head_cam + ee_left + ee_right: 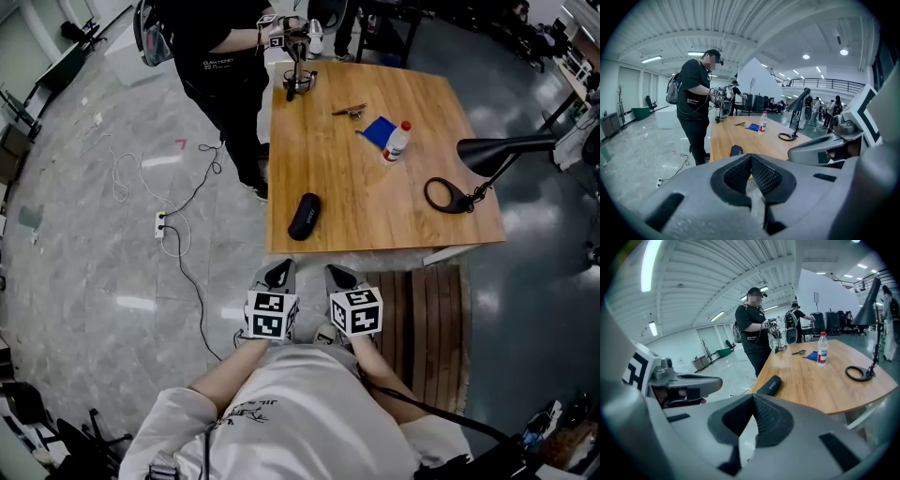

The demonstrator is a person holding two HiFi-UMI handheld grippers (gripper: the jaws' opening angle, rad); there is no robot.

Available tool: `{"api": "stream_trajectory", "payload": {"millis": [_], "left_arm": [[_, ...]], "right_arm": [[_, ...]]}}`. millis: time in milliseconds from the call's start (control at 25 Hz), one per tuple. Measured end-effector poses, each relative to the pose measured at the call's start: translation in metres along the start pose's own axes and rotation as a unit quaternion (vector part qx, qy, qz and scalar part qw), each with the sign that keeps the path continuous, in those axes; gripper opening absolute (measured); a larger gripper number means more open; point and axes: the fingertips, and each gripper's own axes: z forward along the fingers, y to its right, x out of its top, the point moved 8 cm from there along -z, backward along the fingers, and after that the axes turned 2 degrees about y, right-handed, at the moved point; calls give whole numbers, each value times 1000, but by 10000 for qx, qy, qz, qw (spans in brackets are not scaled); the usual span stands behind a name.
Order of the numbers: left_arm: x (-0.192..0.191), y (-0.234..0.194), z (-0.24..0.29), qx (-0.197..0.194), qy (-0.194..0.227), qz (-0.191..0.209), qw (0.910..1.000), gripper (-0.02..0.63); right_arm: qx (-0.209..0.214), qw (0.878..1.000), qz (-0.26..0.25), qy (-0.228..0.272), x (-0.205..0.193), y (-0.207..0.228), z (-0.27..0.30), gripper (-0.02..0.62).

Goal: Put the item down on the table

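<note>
The wooden desk (375, 197) fills the middle of the head view, and a person in black (225, 66) stands at its far left corner. A black lamp (502, 155) leans over the right side, its ring base resting on the wood. Short of the near edge, the left claw (278, 274) and right claw (342, 277) hang side by side off the desk. Each is pressed together with nothing between its pads. The black case (304, 216) lies flat near the desk's near left edge, apart from both claws. Farther back stands a bottle (397, 142), touching a blue cloth (379, 130), and a small tool (350, 112) lies just beyond.
</note>
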Motion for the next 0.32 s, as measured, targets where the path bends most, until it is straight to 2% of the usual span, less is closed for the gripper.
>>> {"api": "stream_trajectory", "payload": {"millis": [320], "left_arm": [[-3, 9, 0, -23, -2, 6, 10000, 7]], "right_arm": [[-21, 10000, -9, 6, -5, 4, -8, 2]]}}
